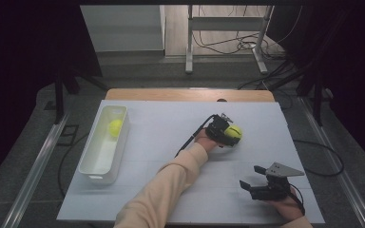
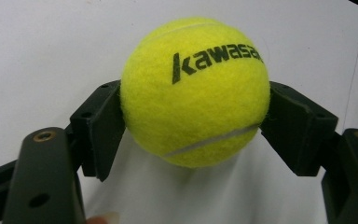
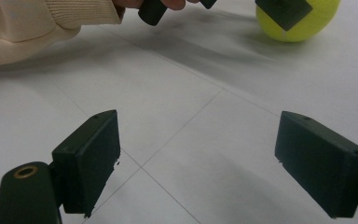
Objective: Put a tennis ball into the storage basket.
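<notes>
A yellow tennis ball (image 2: 196,91) with black lettering sits between the jaws of my left gripper (image 2: 196,114), and both pads press its sides. In the high view that gripper (image 1: 230,133) and the ball (image 1: 235,131) are at the right of the table's middle, reached by a peach-sleeved arm. The same ball (image 3: 319,23) appears at the far right in the right gripper view. My right gripper (image 3: 200,149) is open over bare table, near the front right edge (image 1: 256,186). A second yellow ball (image 1: 115,127) lies in a white bin (image 1: 91,168).
The long white bin stands along the left side of the white table top (image 1: 171,190). The peach sleeve (image 1: 166,185) crosses the front middle of the table. Cables and a desk frame (image 1: 228,38) lie on the floor beyond the far edge.
</notes>
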The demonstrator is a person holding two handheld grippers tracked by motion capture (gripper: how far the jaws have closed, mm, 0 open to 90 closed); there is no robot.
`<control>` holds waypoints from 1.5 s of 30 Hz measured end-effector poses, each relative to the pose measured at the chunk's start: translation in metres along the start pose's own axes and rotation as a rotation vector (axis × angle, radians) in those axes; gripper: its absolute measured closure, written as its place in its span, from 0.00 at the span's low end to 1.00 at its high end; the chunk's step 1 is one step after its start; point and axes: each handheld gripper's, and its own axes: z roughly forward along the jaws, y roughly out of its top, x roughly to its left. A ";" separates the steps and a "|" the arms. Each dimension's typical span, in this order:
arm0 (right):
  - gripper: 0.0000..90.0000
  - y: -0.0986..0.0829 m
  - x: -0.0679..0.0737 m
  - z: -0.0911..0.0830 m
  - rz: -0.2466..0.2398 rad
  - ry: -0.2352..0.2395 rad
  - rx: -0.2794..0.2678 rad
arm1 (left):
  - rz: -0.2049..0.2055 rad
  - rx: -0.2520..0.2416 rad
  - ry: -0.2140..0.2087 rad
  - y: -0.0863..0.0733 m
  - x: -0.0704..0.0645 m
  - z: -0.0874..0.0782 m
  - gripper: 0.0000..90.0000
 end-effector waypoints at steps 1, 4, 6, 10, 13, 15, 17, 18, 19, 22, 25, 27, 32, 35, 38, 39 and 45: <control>0.16 0.000 0.000 0.000 0.000 0.000 -0.001 | -0.002 -0.003 0.005 0.000 0.000 0.000 0.29; 0.16 0.000 0.000 0.000 0.000 0.000 -0.001 | 0.000 -0.017 0.001 0.001 0.000 -0.004 0.30; 0.16 0.000 0.000 0.000 0.000 -0.002 0.000 | -0.005 -0.031 -0.004 0.003 0.000 -0.008 0.30; 0.16 0.000 0.000 0.000 0.001 -0.003 0.000 | -0.002 -0.038 0.000 0.005 -0.001 -0.015 0.30; 0.16 0.000 0.000 0.000 0.000 -0.004 0.001 | -0.011 -0.042 -0.003 0.005 -0.002 -0.020 0.30; 0.16 0.000 0.000 0.000 -0.001 -0.002 0.000 | -0.005 -0.043 0.000 0.006 -0.002 -0.024 0.30; 0.16 0.000 0.000 0.000 -0.001 -0.002 0.000 | -0.007 -0.047 -0.002 0.006 -0.003 -0.027 0.30; 0.16 0.000 0.000 0.000 -0.001 -0.002 0.000 | -0.004 -0.046 -0.001 0.006 -0.003 -0.029 0.30; 0.16 0.000 0.000 0.000 -0.001 -0.002 0.000 | -0.005 -0.046 -0.002 0.005 -0.003 -0.030 0.30; 0.16 0.000 0.000 0.000 -0.002 -0.002 0.001 | 0.000 -0.042 0.000 0.004 -0.003 -0.034 0.29; 0.16 0.000 0.000 0.000 -0.002 -0.003 0.002 | 0.006 -0.041 0.004 0.003 -0.003 -0.038 0.29; 0.16 0.000 0.000 0.000 -0.003 -0.003 0.002 | 0.006 -0.044 0.004 0.002 -0.003 -0.041 0.29; 0.16 0.000 0.000 0.000 -0.003 -0.003 0.004 | -0.001 -0.053 0.010 -0.002 -0.001 -0.048 0.29; 0.16 0.000 0.000 0.000 -0.005 -0.004 0.006 | -0.010 -0.058 0.015 -0.006 0.000 -0.054 0.29; 0.16 0.000 0.000 0.001 -0.005 -0.003 0.004 | -0.011 -0.058 0.020 -0.008 0.000 -0.059 0.29; 0.16 0.000 0.000 0.001 -0.004 -0.003 0.004 | -0.014 -0.061 0.021 -0.009 0.000 -0.060 0.29; 0.16 0.000 0.000 0.000 -0.003 -0.005 0.006 | -0.002 -0.062 0.028 -0.014 -0.001 -0.071 0.29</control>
